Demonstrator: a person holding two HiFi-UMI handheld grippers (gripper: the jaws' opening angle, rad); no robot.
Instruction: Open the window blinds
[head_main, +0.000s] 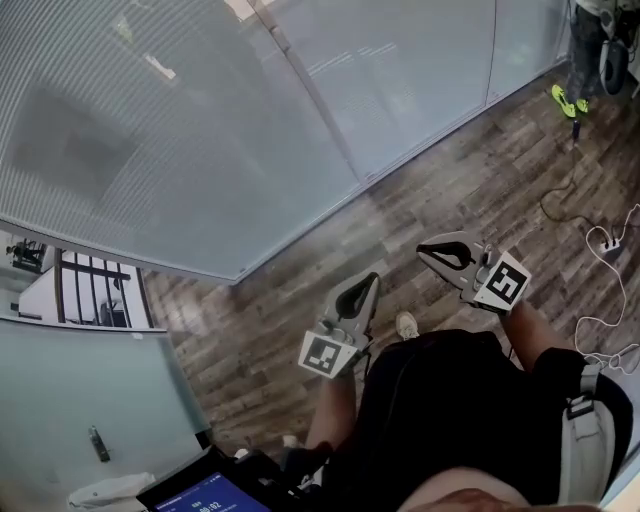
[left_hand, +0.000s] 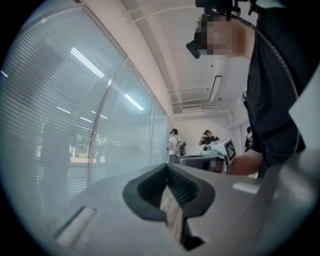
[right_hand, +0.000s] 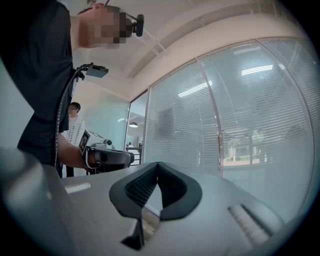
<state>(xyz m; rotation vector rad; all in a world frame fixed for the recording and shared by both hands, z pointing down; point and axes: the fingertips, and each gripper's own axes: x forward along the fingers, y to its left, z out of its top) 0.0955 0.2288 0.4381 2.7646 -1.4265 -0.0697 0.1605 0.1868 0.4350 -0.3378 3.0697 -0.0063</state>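
The window blinds (head_main: 150, 120) hang lowered behind glass, far and left; the left gripper (head_main: 371, 279) and right gripper (head_main: 424, 250) are side by side over the wooden floor (head_main: 480, 190), clear of the glass; both jaws pressed together, pinching nothing.

Both held out low in front of the body, side by side, arms bent. In the head view the left claw (head_main: 370, 283) points to about 1 o'clock and the right claw (head_main: 428, 252) to about 10, tips angled toward each other. Jaws on both are pressed together, nothing in them.
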